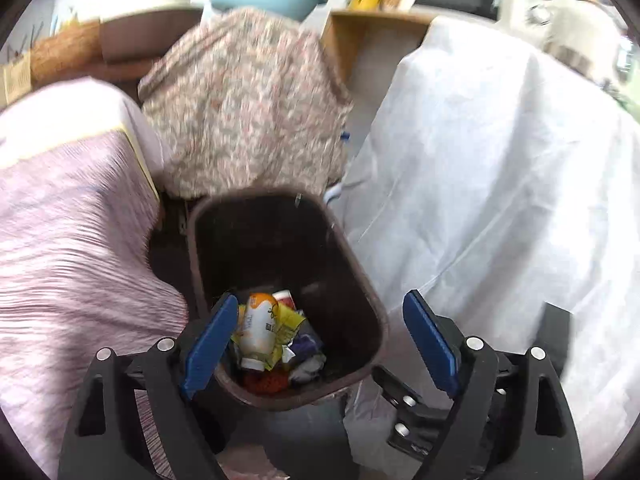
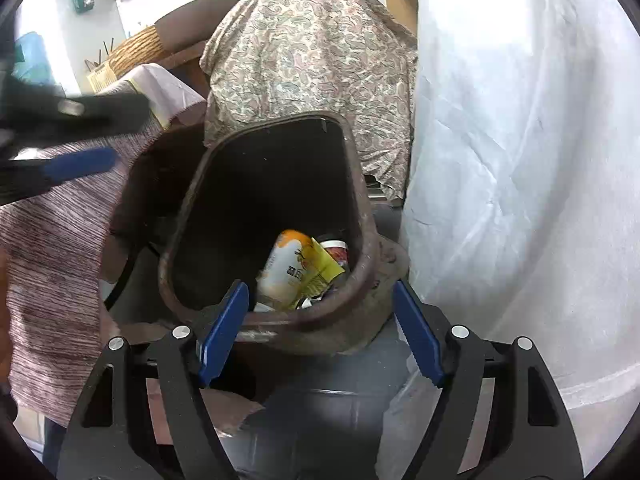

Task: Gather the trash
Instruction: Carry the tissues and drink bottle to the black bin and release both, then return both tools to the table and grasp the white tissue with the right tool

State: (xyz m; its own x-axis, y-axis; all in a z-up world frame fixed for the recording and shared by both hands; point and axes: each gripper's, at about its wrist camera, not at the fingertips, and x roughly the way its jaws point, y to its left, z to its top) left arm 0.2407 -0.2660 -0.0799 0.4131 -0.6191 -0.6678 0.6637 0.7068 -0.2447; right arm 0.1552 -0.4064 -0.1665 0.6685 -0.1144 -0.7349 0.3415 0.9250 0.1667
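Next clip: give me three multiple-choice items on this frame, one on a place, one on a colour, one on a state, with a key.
1. Where does the white and orange bottle lie?
A. inside the brown bin
B. on the white sheet
C. in the left tool

2. What colour are the pads on the right tool?
A. red
B. blue
C. green

3. How do the left tool's jaws stand?
A. shut on the bottle
B. shut and empty
C. open and empty

Key: 1 A, it lies among wrappers at the bin's bottom; 2 B, both pads are blue; 3 C, the pads stand apart, touching nothing.

Your left gripper (image 1: 320, 344) gapes empty above brown bin (image 1: 362, 280); white-orange bottle (image 1: 260, 330), wrappers inside near end.
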